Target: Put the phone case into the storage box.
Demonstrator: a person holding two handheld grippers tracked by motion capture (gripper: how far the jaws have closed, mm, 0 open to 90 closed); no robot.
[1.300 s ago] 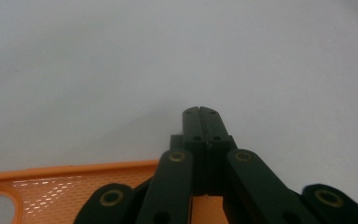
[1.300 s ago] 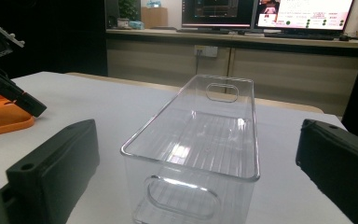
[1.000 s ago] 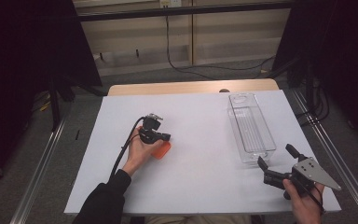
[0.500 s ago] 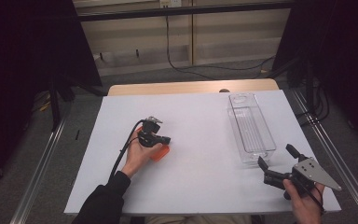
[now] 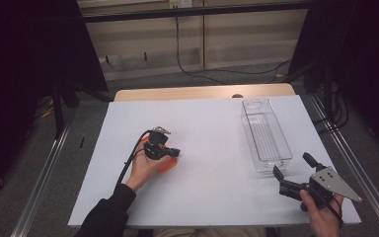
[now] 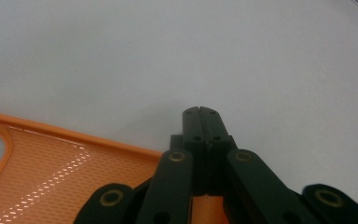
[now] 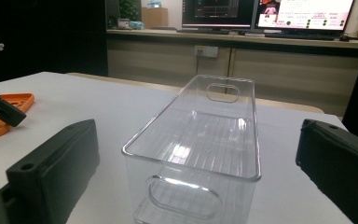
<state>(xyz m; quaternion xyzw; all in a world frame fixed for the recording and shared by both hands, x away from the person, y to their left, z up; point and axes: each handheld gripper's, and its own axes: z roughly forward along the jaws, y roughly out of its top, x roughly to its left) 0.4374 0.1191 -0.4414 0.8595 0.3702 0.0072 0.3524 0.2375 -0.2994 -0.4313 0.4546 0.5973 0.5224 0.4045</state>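
Note:
A flat orange plastic piece with a meshed face lies on the white table left of centre. My left gripper rests over it in the person's hand. Its jaws are shut tip to tip above bare table, and the orange piece runs underneath them. A clear plastic bin stands lengthwise at the right. My right gripper hovers at the bin's near end, open wide and pointing at the bin. Nothing sits between its fingers. The orange piece appears far left in the right gripper view.
The bin has handle cut-outs at both ends and nothing inside. Beyond the table's far edge are a wooden strip, cables and dark stands. Metal rails run along both table sides. Monitors glow in the background.
The left hand with its gripper has eased slightly toward the near edge. The right gripper and the bin have stayed put.

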